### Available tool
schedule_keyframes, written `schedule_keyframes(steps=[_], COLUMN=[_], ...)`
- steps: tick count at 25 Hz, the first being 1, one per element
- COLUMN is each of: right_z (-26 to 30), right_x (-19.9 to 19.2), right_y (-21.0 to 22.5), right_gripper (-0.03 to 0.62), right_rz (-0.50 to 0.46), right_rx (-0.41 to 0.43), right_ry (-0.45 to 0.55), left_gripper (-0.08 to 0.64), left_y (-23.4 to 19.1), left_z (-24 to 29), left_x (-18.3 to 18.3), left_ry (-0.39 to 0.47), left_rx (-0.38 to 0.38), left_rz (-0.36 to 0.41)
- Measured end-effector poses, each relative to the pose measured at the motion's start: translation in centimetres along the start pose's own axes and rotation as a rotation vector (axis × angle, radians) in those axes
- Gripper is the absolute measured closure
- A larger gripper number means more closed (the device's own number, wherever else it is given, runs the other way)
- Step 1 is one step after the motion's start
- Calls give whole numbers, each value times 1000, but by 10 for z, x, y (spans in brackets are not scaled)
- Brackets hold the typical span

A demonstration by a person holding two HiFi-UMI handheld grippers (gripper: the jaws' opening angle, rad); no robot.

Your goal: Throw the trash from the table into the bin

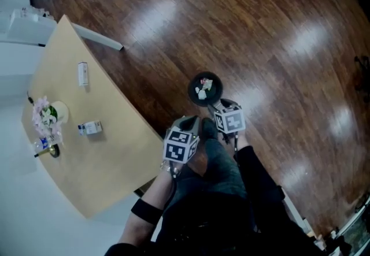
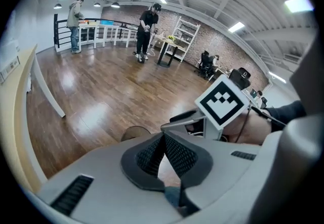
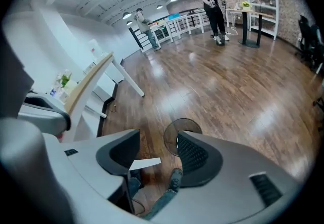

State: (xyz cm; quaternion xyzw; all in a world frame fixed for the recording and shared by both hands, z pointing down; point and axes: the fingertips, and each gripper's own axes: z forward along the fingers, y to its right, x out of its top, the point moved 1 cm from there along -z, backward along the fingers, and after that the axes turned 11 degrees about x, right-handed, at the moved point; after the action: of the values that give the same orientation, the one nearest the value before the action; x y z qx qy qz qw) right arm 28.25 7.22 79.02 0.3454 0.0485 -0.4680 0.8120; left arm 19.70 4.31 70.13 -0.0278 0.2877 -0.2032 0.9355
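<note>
The black round bin stands on the wooden floor and holds light scraps of trash. My right gripper hangs just beside its near rim; in the right gripper view this gripper is open, and a white paper scrap sits at its left finger, above the floor near the bin. I cannot tell whether the scrap clings or falls. My left gripper is nearer to me and is shut on nothing. On the tan table lie a white packet and a small box.
A flower vase and a small bottle stand at the table's left edge. The table's leg reaches onto the floor. My legs are below the grippers. Two people stand far off near shelves and railings.
</note>
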Motion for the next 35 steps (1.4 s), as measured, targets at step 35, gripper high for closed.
schedule_keyframes(steps=[35], right_z=[-61], right_x=[23], right_y=[-296], right_gripper=[359], right_rz=[-424], right_rx=[292], right_ry=[-15], left_gripper=[560], left_y=[-145], left_z=[-252], left_x=[-61], left_ry=[172], left_rx=[272], left_rz=[-348])
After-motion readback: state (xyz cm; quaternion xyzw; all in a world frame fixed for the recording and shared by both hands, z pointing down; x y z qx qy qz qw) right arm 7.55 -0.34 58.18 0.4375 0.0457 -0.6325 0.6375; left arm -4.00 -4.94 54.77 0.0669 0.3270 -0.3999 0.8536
